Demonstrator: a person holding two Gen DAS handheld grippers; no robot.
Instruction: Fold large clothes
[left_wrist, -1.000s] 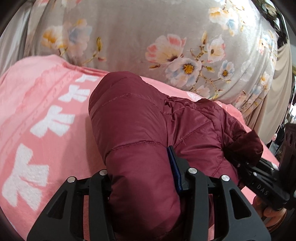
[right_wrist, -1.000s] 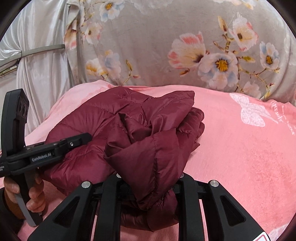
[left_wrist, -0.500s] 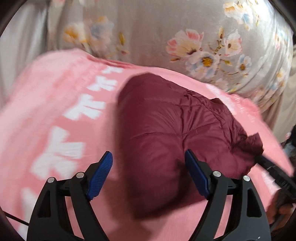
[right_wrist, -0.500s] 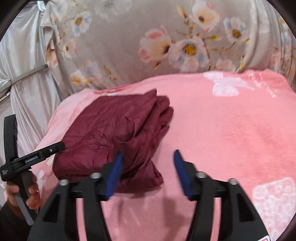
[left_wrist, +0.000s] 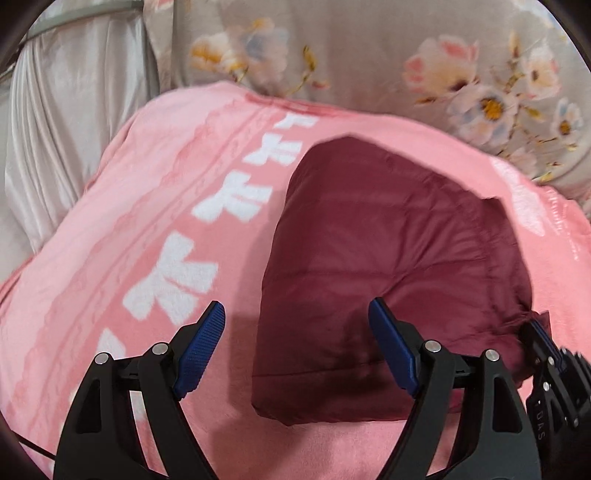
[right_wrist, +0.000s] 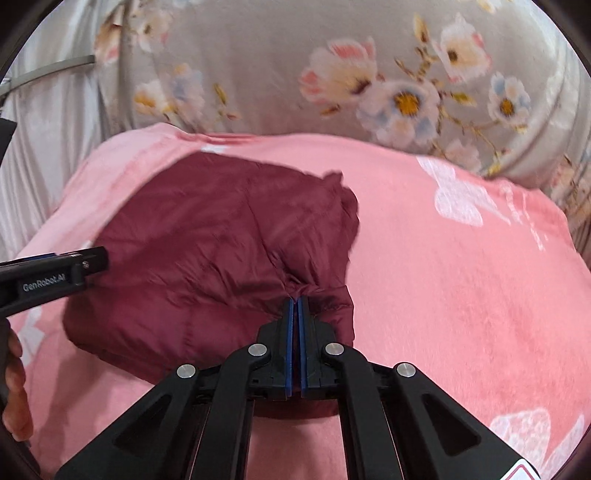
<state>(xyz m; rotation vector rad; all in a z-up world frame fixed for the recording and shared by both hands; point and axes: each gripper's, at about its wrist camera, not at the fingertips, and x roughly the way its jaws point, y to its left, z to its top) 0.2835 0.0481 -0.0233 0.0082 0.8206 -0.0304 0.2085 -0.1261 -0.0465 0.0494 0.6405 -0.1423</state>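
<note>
A dark red quilted puffer jacket (left_wrist: 388, 266) lies folded into a bundle on the pink blanket (left_wrist: 147, 236); it also shows in the right wrist view (right_wrist: 221, 251). My left gripper (left_wrist: 295, 314) is open and empty, its blue pads (left_wrist: 201, 347) spread at the bundle's near left edge. My right gripper (right_wrist: 295, 301) is shut on a pinch of the jacket's fabric at its near right corner. The right gripper also shows at the right edge of the left wrist view (left_wrist: 543, 336). The left gripper's finger shows at the left of the right wrist view (right_wrist: 55, 273).
The pink blanket (right_wrist: 461, 277) with white bow prints covers the bed. A grey floral cover (right_wrist: 369, 74) rises behind it. A pale curtain (left_wrist: 66, 122) hangs at the far left. The person's hand (right_wrist: 14, 387) shows at the left edge.
The left gripper let go of the jacket, opened and drew back. The right gripper opened half a second ago, then closed again on a pinch of the jacket. The bundle now lies flatter.
</note>
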